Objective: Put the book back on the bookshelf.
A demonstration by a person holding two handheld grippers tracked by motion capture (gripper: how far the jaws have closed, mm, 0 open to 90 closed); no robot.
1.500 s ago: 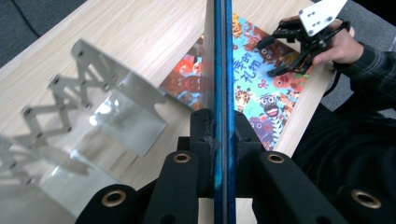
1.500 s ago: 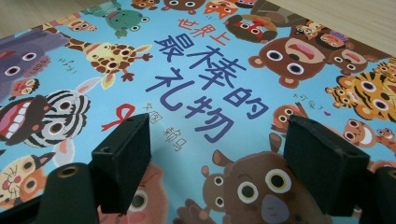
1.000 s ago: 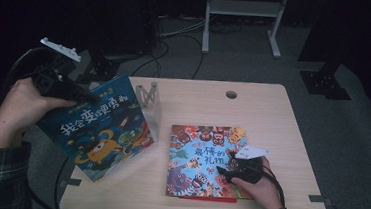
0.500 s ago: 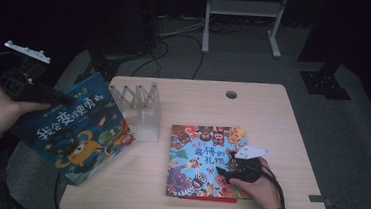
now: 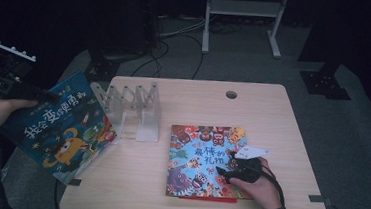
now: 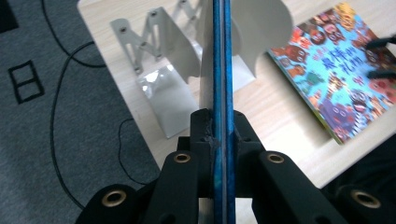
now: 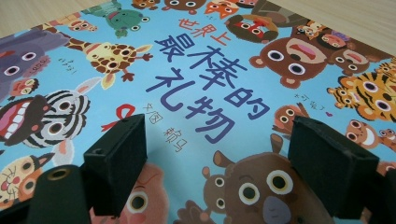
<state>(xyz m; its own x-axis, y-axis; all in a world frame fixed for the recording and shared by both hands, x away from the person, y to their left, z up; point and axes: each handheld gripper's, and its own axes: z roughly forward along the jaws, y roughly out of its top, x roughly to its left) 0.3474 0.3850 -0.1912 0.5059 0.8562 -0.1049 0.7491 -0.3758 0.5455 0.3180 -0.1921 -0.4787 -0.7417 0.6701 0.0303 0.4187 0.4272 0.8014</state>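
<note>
While the left claw (image 6: 218, 126) clamps the blue book (image 5: 56, 127) off the table's (image 5: 273, 106) left edge, the rack (image 5: 130, 107) lies rightward; right claw (image 7: 212, 154), parted, rests on the second book (image 7: 196, 93).

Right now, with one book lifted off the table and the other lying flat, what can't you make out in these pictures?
- Blue monster book: the left gripper view shows it edge-on, so its cover is unreadable there.
- Folding book rack: in the left gripper view the book's edge hides its middle.
- Animal book: the right gripper view crops its edges.
- Red item under the animal book, high view: barely a sliver shows.
- Left gripper, high view: dark, fingers unclear.
</note>
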